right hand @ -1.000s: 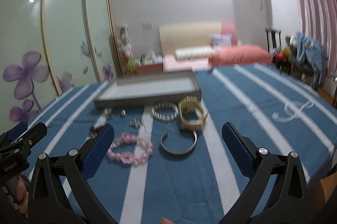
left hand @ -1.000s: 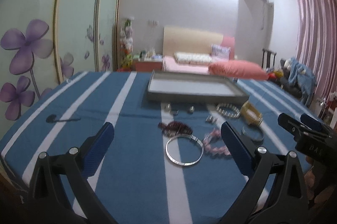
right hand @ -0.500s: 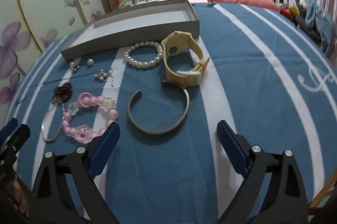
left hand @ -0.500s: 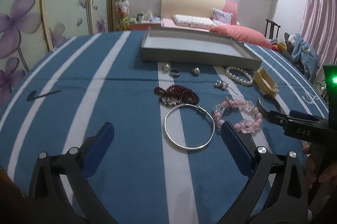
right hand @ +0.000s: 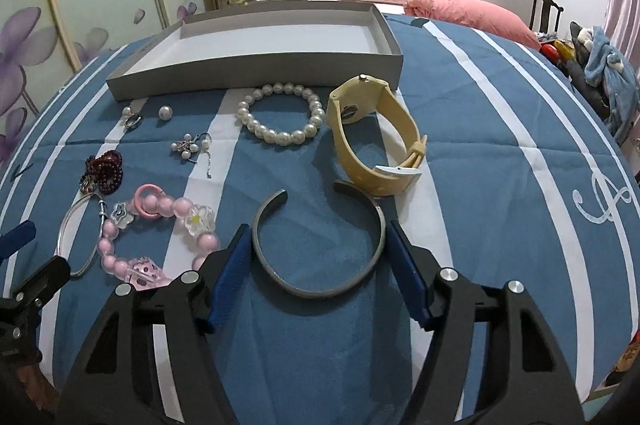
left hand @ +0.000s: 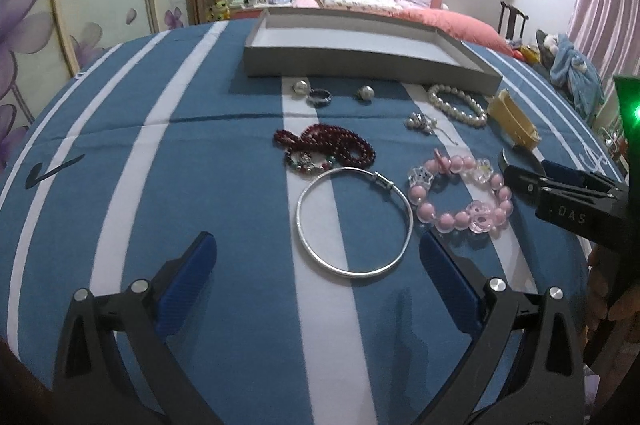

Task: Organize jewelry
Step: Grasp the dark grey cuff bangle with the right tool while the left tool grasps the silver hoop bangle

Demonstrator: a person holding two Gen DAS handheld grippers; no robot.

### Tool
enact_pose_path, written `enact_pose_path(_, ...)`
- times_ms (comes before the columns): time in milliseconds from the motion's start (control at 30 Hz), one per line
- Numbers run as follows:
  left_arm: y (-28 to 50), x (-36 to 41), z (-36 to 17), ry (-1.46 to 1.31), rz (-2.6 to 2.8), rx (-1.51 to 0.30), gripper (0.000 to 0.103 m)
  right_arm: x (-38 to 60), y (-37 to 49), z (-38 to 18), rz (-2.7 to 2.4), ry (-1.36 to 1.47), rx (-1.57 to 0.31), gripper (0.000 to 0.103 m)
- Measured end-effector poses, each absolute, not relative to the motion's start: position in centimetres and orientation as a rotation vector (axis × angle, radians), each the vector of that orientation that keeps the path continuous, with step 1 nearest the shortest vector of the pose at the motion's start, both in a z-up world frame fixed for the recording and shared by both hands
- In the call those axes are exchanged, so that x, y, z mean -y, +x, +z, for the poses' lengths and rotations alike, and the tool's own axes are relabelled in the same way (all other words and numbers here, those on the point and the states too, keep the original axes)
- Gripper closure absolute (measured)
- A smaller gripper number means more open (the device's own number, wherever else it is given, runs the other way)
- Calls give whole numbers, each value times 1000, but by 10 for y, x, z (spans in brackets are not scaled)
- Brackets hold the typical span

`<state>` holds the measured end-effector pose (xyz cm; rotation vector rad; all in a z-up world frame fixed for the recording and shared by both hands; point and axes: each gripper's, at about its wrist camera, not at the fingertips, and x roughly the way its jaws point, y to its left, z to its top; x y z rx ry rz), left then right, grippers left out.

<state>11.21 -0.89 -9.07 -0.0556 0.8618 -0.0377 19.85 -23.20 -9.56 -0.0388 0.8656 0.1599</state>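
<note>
Your right gripper (right hand: 316, 257) sits at the lower centre of its own view, jaws straddling the open grey cuff bangle (right hand: 318, 245). The jaws have just been closing from their widest, and the blue pads (right hand: 234, 273) now stand right against the outer curve of the cuff on both sides. Whether they press on it yet cannot be told from this view (no lift or flexing shows). A second ago both tools looked out over the room; both have since tipped down onto the jewelry, so I judge the first pick to be this cuff.

Your left gripper (left hand: 318, 279) is spread wide at the lower centre of its view, holding nothing. The silver bangle (left hand: 354, 221) lies just ahead of it, between the pads' lines but clear of them, and flat on the blue striped cloth (left hand: 200, 185).

Outward from there: the pink bead bracelet (right hand: 156, 237) lies at lower left, beside the silver bangle; the dark red bead string (left hand: 324, 145) at mid-frame; the pearl bracelet (right hand: 280, 119) and the yellow wristwatch (right hand: 376, 133) just above the cuff, the watch strap nearly touching the cuff's open end.

The grey tray (right hand: 256, 65), upper centre, holds nothing: its floor is bare. All pieces lie outside, below its near wall. Sorting has not begun.
</note>
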Motion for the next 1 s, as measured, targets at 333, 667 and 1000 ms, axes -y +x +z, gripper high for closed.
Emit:
enact_pose_path(333,130,29,-98,50,-72,-924,8,235,199,-94,164,-4,-860,36)
enact_pose_path(667,144,36,-95,44,-63,-909,22,236,199,-94,169,8,-857,36)
enact_pose_path(1000,139,37,-93,55,-72,-888,34,233,198,-95,174,13,-857,36)
